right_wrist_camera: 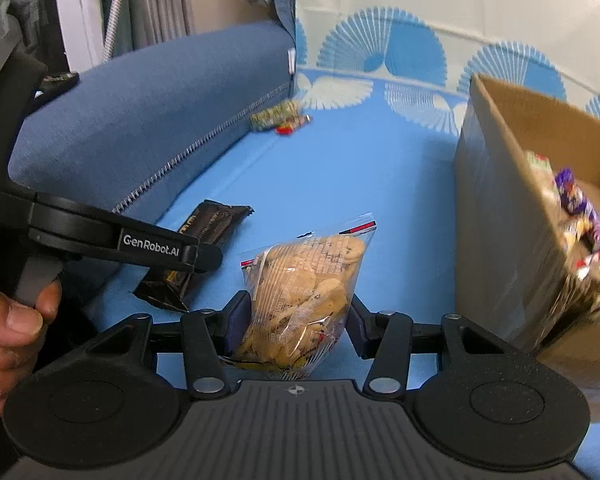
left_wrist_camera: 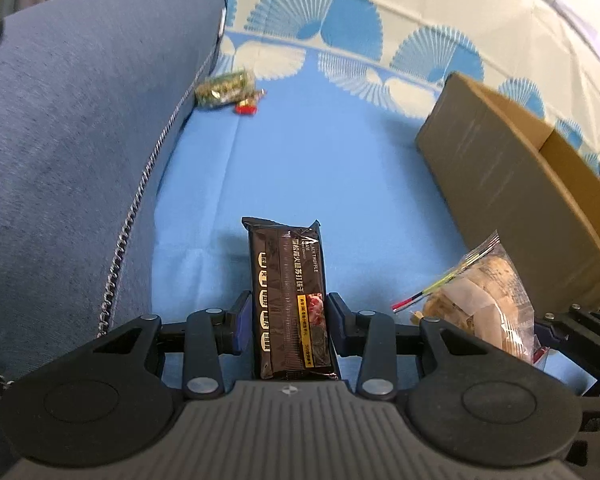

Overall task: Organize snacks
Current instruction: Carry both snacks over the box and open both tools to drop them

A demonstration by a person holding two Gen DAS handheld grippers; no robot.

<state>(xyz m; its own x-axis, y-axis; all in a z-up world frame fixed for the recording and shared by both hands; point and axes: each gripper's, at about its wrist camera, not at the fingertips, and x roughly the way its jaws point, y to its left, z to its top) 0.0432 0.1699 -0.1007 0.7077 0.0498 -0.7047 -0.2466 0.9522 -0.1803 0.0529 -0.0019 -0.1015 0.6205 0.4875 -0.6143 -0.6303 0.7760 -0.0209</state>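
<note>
My left gripper [left_wrist_camera: 289,322] is shut on a black cracker pack [left_wrist_camera: 290,280], held lengthwise above the blue sheet. The pack also shows in the right wrist view [right_wrist_camera: 204,232], behind the left gripper's body. My right gripper [right_wrist_camera: 296,316] is shut on a clear bag of cookies [right_wrist_camera: 304,288]; that bag shows at the right of the left wrist view [left_wrist_camera: 480,300]. A cardboard box [right_wrist_camera: 496,216] stands at the right with several wrapped snacks [right_wrist_camera: 580,216] inside. It also shows in the left wrist view [left_wrist_camera: 512,188].
A green snack bag [left_wrist_camera: 224,89] and a small red wrapped sweet [left_wrist_camera: 249,104] lie far back by the dark blue cushion [left_wrist_camera: 80,140]. The blue sheet [left_wrist_camera: 320,168] has a fan pattern at the back. A hand [right_wrist_camera: 8,320] holds the left gripper.
</note>
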